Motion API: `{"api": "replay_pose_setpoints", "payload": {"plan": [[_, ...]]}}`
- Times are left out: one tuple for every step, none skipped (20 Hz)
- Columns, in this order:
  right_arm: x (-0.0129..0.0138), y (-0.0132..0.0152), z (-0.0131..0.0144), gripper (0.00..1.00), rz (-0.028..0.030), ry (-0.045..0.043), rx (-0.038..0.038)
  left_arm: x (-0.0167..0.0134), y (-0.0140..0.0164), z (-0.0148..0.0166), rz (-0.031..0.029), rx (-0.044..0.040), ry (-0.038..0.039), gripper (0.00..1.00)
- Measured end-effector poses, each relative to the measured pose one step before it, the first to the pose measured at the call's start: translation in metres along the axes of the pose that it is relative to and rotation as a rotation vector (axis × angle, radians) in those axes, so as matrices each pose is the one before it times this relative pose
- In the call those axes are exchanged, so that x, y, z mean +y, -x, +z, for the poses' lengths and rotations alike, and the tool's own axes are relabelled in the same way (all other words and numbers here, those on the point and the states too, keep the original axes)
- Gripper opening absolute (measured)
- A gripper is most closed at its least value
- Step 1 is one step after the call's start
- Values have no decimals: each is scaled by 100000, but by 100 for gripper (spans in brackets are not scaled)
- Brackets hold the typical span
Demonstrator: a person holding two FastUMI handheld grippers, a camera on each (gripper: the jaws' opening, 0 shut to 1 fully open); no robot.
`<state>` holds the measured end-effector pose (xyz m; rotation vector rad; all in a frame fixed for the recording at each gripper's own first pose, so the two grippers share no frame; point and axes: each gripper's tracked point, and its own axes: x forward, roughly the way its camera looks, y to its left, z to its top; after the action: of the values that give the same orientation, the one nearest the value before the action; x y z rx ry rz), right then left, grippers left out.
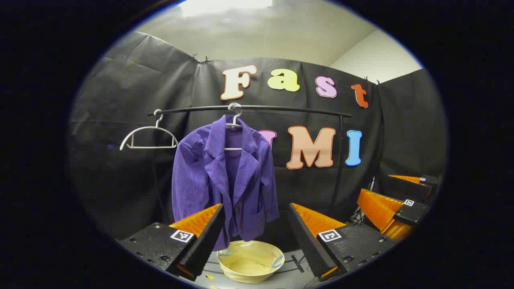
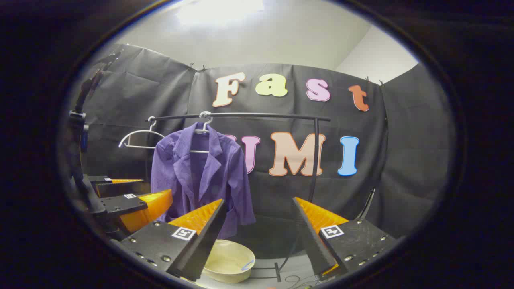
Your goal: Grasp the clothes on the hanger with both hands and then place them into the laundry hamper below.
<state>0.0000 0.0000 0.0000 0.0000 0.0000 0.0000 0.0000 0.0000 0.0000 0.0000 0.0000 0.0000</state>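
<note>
A purple corduroy jacket (image 1: 225, 180) (image 2: 200, 176) hangs on a white hanger (image 1: 234, 120) (image 2: 204, 124) from a black rail (image 1: 281, 108) (image 2: 261, 116). Below it on the floor sits a cream laundry hamper (image 1: 249, 261) (image 2: 227, 261) with blue handles. My left gripper (image 1: 257, 208) stands open, short of the jacket, with nothing between its fingers. My right gripper (image 2: 259, 202) is open too, to the right of the jacket. The right gripper (image 1: 395, 196) shows at the right edge of the left gripper view, and the left gripper (image 2: 128, 196) at the left edge of the right gripper view.
An empty white hanger (image 1: 148, 138) (image 2: 138, 138) hangs at the rail's left end. The rail's black upright post (image 1: 339, 160) (image 2: 315, 160) stands to the right of the jacket, with its base bars (image 2: 277, 271) on the grey floor.
</note>
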Motion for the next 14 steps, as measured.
{"api": "replay_pose_setpoints", "payload": {"plan": [[95,-120,-541,95,17,-627,886,-143,-220,-342,-401,788,-391,95],[37,-88,-396,96,38,-807,863,-183,-159,-397,-408,872,-343,94],[85,-63,-297,96,246,-942,669,-44,-84,-252,-178,307,-419,97],[78,-93,-313,96,158,-822,649,44,-152,-136,-126,106,-462,97],[16,-151,-394,96,167,-709,482,-29,-135,-215,-54,348,-410,95],[-41,-184,-220,96,-203,-627,511,173,-102,-138,101,278,-243,95],[-53,-158,-246,96,44,-430,351,128,-134,-52,136,-35,69,96],[-90,-174,-158,96,-316,-176,114,36,-102,-82,15,-1,305,96],[-20,-158,-378,96,-162,-214,533,104,-156,-256,74,577,167,96],[-34,-194,-361,96,-47,-259,606,119,-152,-166,80,452,-186,95],[-106,0,-367,96,-185,-50,590,238,-121,-204,434,399,-384,95],[-91,-123,-246,96,-318,200,774,257,-194,-212,616,724,-276,95],[-28,-98,-340,96,-100,221,616,201,-163,-243,622,699,101,95],[38,-115,-37,96,1,116,262,205,-261,-94,465,408,496,96]]}}
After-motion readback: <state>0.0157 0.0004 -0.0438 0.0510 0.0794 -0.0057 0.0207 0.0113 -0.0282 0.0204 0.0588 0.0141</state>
